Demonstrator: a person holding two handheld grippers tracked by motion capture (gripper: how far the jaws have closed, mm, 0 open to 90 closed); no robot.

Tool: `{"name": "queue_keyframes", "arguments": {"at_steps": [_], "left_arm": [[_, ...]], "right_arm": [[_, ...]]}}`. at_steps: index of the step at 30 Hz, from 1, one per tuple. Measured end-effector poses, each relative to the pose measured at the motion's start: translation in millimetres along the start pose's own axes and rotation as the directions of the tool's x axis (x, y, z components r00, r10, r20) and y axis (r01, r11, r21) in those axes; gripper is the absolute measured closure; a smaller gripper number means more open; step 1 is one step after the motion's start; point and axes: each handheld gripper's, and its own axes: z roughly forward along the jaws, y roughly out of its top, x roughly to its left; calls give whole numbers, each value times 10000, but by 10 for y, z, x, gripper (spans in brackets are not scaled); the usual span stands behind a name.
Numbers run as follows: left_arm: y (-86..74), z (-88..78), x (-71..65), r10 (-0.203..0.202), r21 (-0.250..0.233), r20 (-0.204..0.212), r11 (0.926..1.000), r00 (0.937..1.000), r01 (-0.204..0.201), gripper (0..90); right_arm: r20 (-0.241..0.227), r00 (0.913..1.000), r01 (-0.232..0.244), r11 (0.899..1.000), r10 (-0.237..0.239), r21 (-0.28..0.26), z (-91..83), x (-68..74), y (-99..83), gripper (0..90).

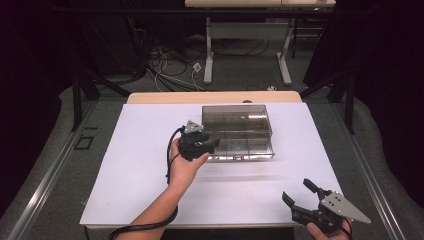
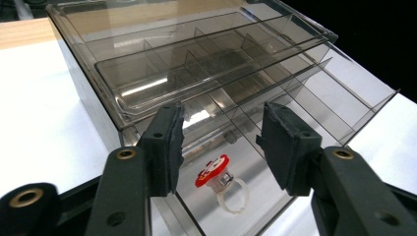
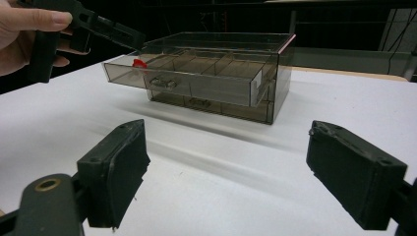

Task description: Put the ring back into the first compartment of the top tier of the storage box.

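Worktop (image 1: 135, 165): a white sheet over a wooden top, whose bare wood shows along the far edge.
Drawer box (image 1: 235, 114): smoky clear plastic, standing toward the far edge, a little right of the middle.
Upper drawer (image 3: 196, 78): pulled out toward the near edge and split by dividers into compartments.
Lower drawer (image 3: 206, 104): pushed in, its handle facing the near edge.
Ring (image 2: 222, 184): a pale band with a red and white top, lying in the end compartment of the open drawer, on the side toward the left edge; in the right gripper view it is a red speck (image 3: 139, 62) at that same end.
Left claw (image 1: 212, 145): held in the person's left hand (image 1: 184, 165) above the open drawer's left end, jaws apart with nothing between them; in the left gripper view the ring lies below the gap.
Right claw (image 1: 300, 192): near the near right corner, well apart from the box, raised off the sheet, jaws spread wide and holding nothing.
Cable (image 1: 170, 150): black, looping from the left claw back along the forearm.
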Motion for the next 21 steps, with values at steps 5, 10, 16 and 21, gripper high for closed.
{"name": "queue_keyframes", "arguments": {"at_steps": [5, 10, 16, 21], "left_arm": [[-8, 1, 13, -11, -86, -29, 10000, 10000, 11, 473], [-7, -16, 24, 190, -214, -184, 9996, 9997, -194, 380], [-11, -55, 29, 382, -364, -232, 9986, 9990, -390, 351], [10, -131, 46, 747, -646, -174, 9950, 9971, -757, 351]], "right_arm": [[60, 10000, -24, 10000, 24, -35, -11, -6, -2, 150], [69, 10000, -30, 10000, 30, -60, -8, -10, -3, 150], [96, 9999, -31, 10000, 32, -57, -7, -7, -3, 150], [83, 10000, -53, 10000, 53, 14, -4, -11, -2, 150]]}}
